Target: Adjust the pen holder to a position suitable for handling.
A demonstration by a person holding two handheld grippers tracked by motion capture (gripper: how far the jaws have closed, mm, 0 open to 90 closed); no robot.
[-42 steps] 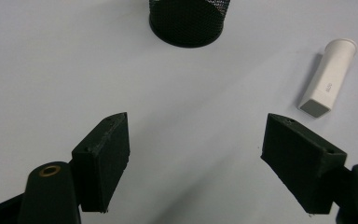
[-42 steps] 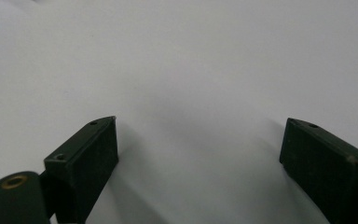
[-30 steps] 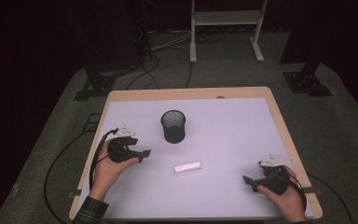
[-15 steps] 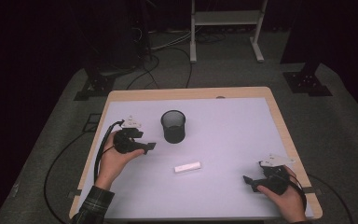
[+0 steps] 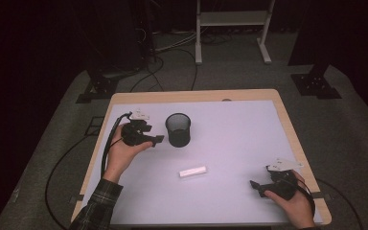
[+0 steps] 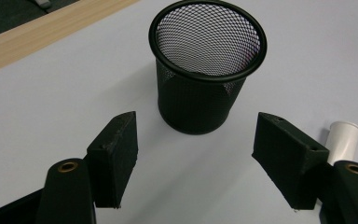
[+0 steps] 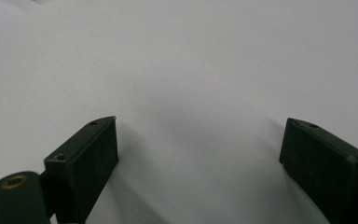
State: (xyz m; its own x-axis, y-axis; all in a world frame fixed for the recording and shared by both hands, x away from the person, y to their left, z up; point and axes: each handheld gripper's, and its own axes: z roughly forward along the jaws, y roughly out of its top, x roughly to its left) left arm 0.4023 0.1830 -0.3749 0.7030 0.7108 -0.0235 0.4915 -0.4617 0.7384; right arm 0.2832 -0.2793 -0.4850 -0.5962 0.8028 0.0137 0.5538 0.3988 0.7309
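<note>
Dark floor and black stands are surrounding a table (image 5: 278, 103) with a pale top and a wooden rim, and cables are trailing across the floor behind it. A black mesh cup (image 5: 178, 130) is standing upright toward the far left part of the table, and a small white tube (image 5: 193, 171) is lying on its side nearer the middle, well apart from the cup.

The person's left hand (image 5: 120, 153) is holding the left gripper (image 5: 157, 139) just beside the cup, pointing at it. In the left gripper view the 2 jaws are standing wide apart with the cup (image 6: 207, 65) ahead of them and between them, not touching either, and the white tube (image 6: 343, 140) is peeking out behind the right-hand jaw.

The right hand (image 5: 294, 201) is resting the right gripper (image 5: 254, 184) near the right front corner of the table. In the right gripper view its 2 jaws are spread wide over bare table (image 7: 191, 70), holding nothing.
</note>
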